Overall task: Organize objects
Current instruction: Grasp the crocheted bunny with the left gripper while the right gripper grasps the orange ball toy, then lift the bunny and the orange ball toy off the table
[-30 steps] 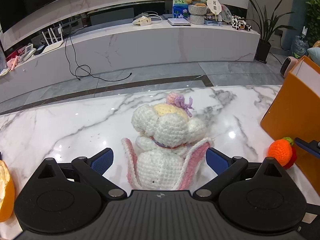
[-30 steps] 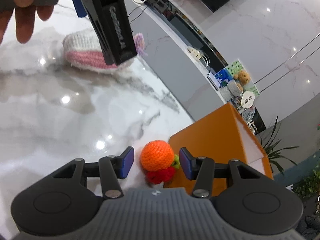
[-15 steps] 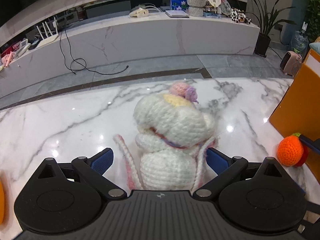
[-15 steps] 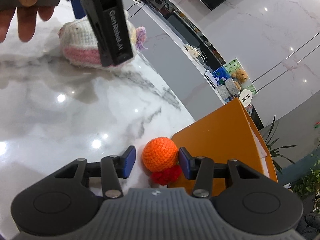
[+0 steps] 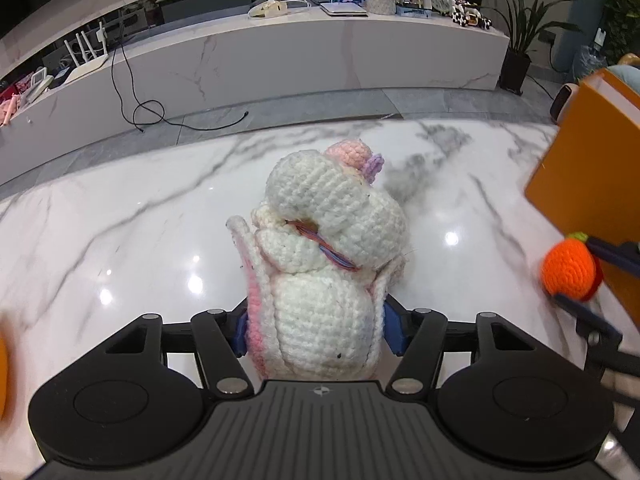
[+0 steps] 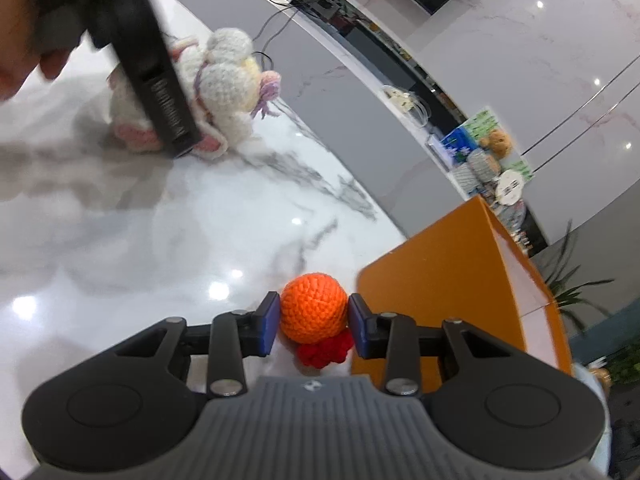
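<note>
Here, two soft toys were gripped at once, each by its own tongs.

Left tongs (image 5: 314, 330): pinching the white crocheted doll (image 5: 324, 256) low on its body, blue pads pressed into the pink-edged sides, probably because the lower body was the fullest part and gave the pads something to squeeze.

Doll's place: at the middle of the marble bench (image 5: 120, 220), its head leaning away toward the far edge; whether its base touched the bench I could not tell from either view.

Right tongs (image 6: 313, 322): closed on the orange crocheted ball (image 6: 313, 307), one blue pad on each side at its widest part, so the round shape was unlikely to slip out.

Ball's place: near the right end of the bench, just beside the near wall of the orange box (image 6: 452, 280), with its red crocheted tuft (image 6: 324, 350) hanging below the pads.

Box: open at the top, and to my mind the place both toys were meant for, which would explain the ball being held so close to it.

Judged step: grasps secured, carrying not yet finished.

Risk: the doll was floppy and top-heavy, so its head might sag or catch on the box rim.
</note>
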